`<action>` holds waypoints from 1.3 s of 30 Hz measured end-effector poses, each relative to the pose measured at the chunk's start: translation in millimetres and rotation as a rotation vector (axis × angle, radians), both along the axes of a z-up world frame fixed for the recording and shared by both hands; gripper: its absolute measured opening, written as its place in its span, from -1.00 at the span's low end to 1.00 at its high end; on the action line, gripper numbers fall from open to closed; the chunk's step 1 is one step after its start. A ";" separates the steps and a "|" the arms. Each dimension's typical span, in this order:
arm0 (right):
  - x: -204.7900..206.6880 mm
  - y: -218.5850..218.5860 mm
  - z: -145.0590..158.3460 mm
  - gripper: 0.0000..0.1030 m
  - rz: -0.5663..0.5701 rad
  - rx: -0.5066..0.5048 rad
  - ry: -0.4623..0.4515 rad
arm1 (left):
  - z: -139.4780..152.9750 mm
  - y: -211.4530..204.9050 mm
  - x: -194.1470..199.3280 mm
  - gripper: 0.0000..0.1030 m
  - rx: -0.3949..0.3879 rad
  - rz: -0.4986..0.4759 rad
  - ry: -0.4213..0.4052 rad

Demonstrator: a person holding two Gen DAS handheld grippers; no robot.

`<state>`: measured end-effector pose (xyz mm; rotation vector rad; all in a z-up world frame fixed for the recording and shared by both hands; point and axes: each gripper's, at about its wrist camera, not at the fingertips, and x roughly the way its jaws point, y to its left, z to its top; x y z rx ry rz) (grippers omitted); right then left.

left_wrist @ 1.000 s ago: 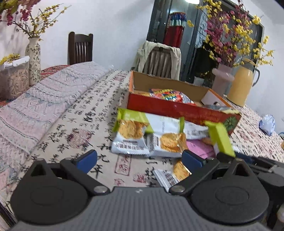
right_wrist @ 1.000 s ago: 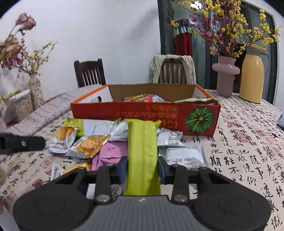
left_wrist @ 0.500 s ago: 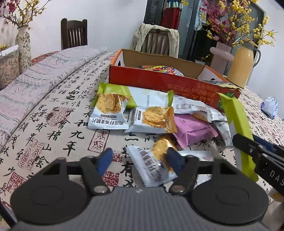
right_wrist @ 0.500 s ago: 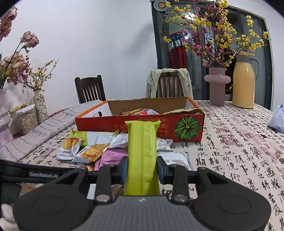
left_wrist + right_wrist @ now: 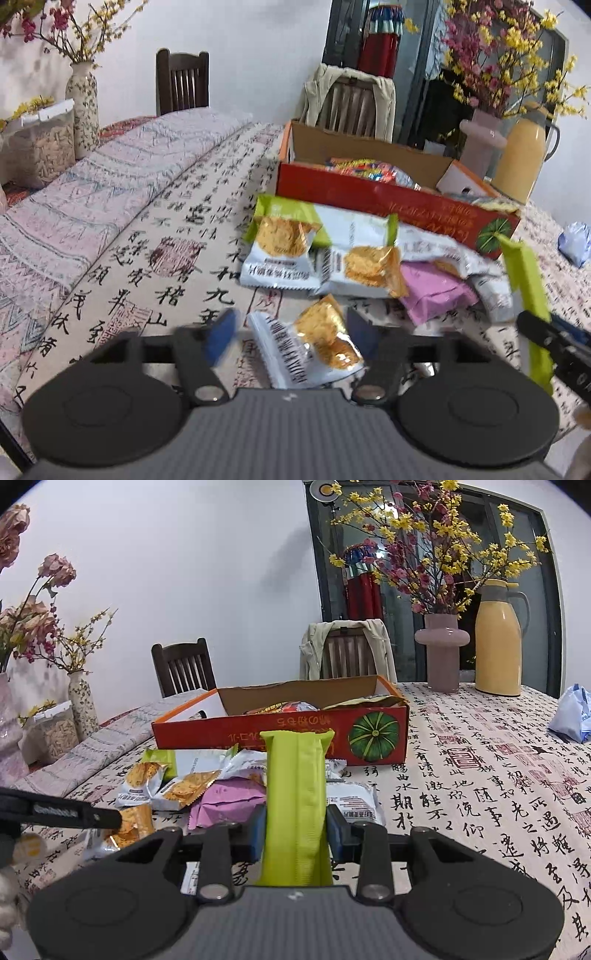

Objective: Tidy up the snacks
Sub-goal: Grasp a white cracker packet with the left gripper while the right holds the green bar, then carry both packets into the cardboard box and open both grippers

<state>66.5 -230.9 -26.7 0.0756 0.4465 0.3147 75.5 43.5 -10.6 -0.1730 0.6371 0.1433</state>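
Note:
My right gripper (image 5: 296,829) is shut on a long lime-green snack pack (image 5: 297,794) and holds it above the table, in front of the orange cardboard box (image 5: 288,734). The pack also shows in the left wrist view (image 5: 526,291). My left gripper (image 5: 291,332) is open, its fingers either side of a small white and gold cracker packet (image 5: 314,347) lying on the cloth; the fingers are blurred. A heap of cracker packets (image 5: 317,254) and a pink packet (image 5: 436,290) lies in front of the box (image 5: 388,201), which holds colourful snacks.
A pink vase of flowers (image 5: 441,651) and a yellow thermos (image 5: 498,638) stand at the back right. A blue-white bag (image 5: 572,716) lies at the right. A patterned vase (image 5: 83,107) and a clear tub (image 5: 40,144) stand at the far left. Two chairs stand behind the table.
My left gripper has moved in over the small cracker packet and its fingers have narrowed from wide open. My right gripper has lifted the green pack higher.

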 end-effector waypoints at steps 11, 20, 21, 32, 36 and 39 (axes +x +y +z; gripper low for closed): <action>0.4 -7.4 -2.7 -0.36 -0.002 0.018 0.004 | -6.7 -25.6 21.7 0.95 -0.008 0.108 0.095; 2.6 -14.7 -6.8 -0.36 -0.006 0.041 0.014 | -19.9 -41.4 41.9 0.84 0.107 0.207 0.177; 2.7 -15.2 -7.3 -0.36 -0.005 0.043 0.014 | -19.0 -41.4 40.9 0.77 0.101 0.195 0.175; 0.4 -18.9 -7.2 -0.36 -0.007 0.056 0.012 | -14.0 -32.7 19.0 -0.04 0.008 0.046 0.100; -0.5 -17.6 -6.9 -0.36 -0.004 0.052 0.010 | -11.9 -28.0 11.9 -0.05 -0.002 0.027 0.062; -1.2 -15.9 -6.3 -0.36 0.000 0.048 0.008 | -6.4 -27.0 7.2 -0.05 0.000 0.015 0.029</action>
